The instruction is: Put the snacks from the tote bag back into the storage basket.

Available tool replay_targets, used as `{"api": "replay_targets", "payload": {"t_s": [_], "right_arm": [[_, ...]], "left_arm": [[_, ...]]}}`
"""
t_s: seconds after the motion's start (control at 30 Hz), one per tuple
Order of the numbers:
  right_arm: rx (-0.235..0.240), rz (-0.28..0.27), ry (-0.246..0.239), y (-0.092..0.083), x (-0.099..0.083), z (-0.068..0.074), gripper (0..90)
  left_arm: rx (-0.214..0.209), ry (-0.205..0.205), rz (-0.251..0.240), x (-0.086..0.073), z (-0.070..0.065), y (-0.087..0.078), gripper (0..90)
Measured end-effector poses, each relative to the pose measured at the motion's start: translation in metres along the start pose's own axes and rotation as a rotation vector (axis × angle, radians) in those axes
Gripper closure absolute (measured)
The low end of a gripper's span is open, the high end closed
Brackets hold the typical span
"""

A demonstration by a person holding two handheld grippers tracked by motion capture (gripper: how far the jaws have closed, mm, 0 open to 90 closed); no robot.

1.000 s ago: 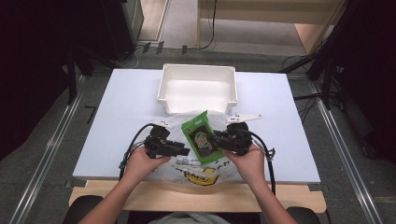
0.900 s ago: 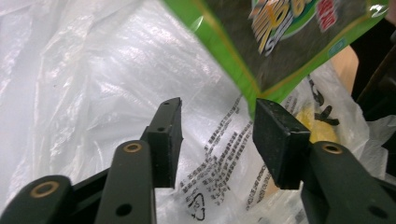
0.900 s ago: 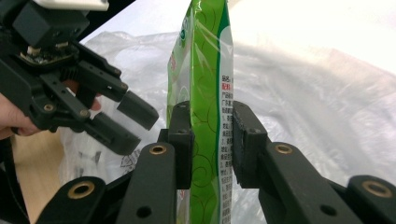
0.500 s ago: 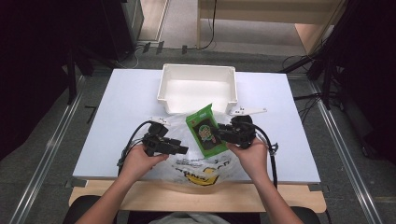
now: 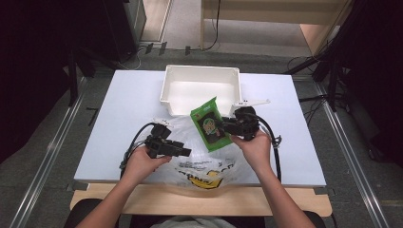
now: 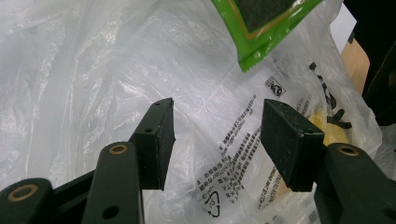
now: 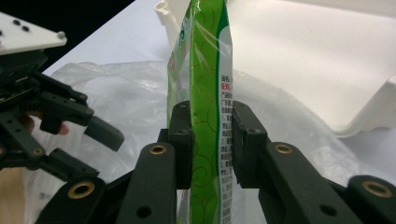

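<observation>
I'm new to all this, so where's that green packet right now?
In the high view the green packet is clamped in the right gripper, above the plastic bag, just before the white bin.

The green snack packet is a flat foil pouch with a dark round picture and a paler top edge. It is held up off the surface, tilted, its top toward 12 o'clock, pinched at its 3 o'clock edge. It hangs over the clear plastic bag. This bag is thin, crumpled and see-through, with black and yellow print, and it lies flat at 6 o'clock on the surface.
</observation>
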State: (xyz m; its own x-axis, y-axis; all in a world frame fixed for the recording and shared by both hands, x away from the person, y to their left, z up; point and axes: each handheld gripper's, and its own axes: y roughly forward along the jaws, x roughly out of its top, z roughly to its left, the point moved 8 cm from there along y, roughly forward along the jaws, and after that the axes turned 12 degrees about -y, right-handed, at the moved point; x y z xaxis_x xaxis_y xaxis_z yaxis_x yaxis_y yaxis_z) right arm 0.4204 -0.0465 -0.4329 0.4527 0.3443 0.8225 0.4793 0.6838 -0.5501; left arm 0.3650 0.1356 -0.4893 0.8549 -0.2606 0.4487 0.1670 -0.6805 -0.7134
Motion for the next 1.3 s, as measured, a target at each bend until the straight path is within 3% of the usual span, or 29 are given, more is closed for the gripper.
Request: {"api": "replay_targets", "payload": {"t_s": [0.33,0.67,1.3], "right_arm": [[-0.018,-0.014,0.003,-0.003,0.023,-0.013,74.7],[-0.018,-0.011,0.011,0.002,0.040,-0.023,74.7],[-0.067,0.004,0.001,0.014,0.072,-0.044,74.7]], "left_arm": [[-0.006,-0.005,0.002,0.000,0.001,0.001,46.0],[-0.010,-0.005,0.004,0.001,0.003,0.002,46.0],[-0.010,-0.012,-0.003,0.002,0.005,0.003,46.5]]}}
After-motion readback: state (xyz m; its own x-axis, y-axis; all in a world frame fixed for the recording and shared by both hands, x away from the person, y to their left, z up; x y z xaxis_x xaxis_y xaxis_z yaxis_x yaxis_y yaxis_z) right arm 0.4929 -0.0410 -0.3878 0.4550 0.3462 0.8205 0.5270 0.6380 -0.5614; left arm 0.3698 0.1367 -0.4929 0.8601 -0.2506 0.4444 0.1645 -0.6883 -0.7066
